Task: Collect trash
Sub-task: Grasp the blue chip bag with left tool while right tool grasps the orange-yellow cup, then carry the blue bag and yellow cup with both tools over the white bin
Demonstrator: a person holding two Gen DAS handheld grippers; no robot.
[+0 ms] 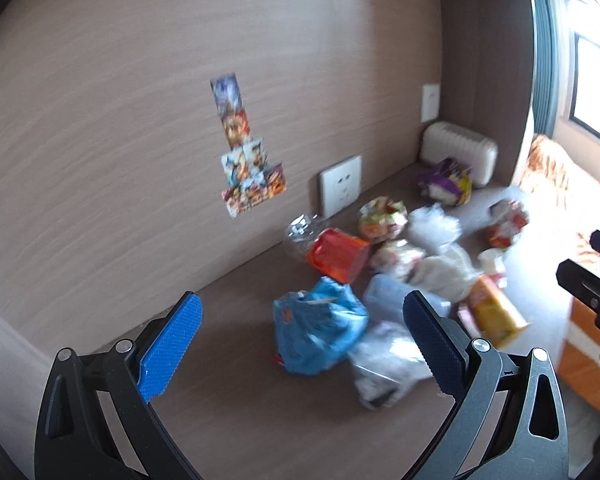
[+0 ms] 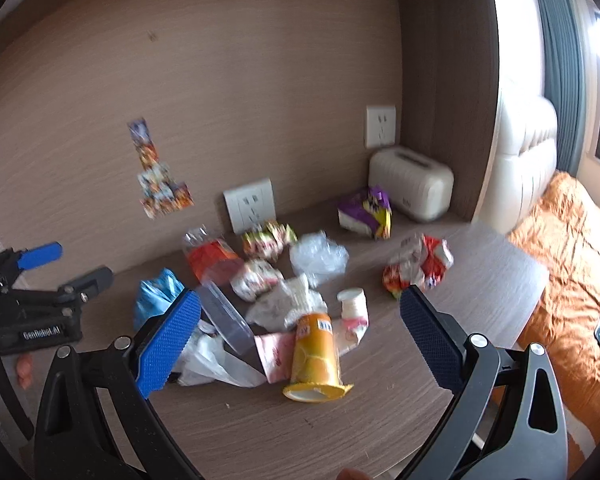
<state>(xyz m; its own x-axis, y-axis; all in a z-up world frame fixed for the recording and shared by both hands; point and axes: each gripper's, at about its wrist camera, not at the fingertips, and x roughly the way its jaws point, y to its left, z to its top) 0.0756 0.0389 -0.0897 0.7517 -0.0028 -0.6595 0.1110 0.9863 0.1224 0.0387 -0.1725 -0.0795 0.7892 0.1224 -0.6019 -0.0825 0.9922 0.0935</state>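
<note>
Right wrist view: our right tool [image 2: 300, 320] gapes wide over the orange cup [image 2: 315, 356], which lies mouth toward us on the bench [image 2: 380, 432]; our left tool [image 1: 302, 320] spreads wide too.

Matt wood-grain desk [image 2: 380, 420] — crinkled glossy wrappers [image 2: 418, 262]

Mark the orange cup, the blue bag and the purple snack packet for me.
orange cup [image 2: 315, 354]: right wrist view, middle of its side wall as it lies tipped over.
blue bag [image 1: 318, 326]: left wrist view, centre of the crumpled body.
purple snack packet [image 2: 366, 212]: right wrist view, middle of the wrapper.
</note>
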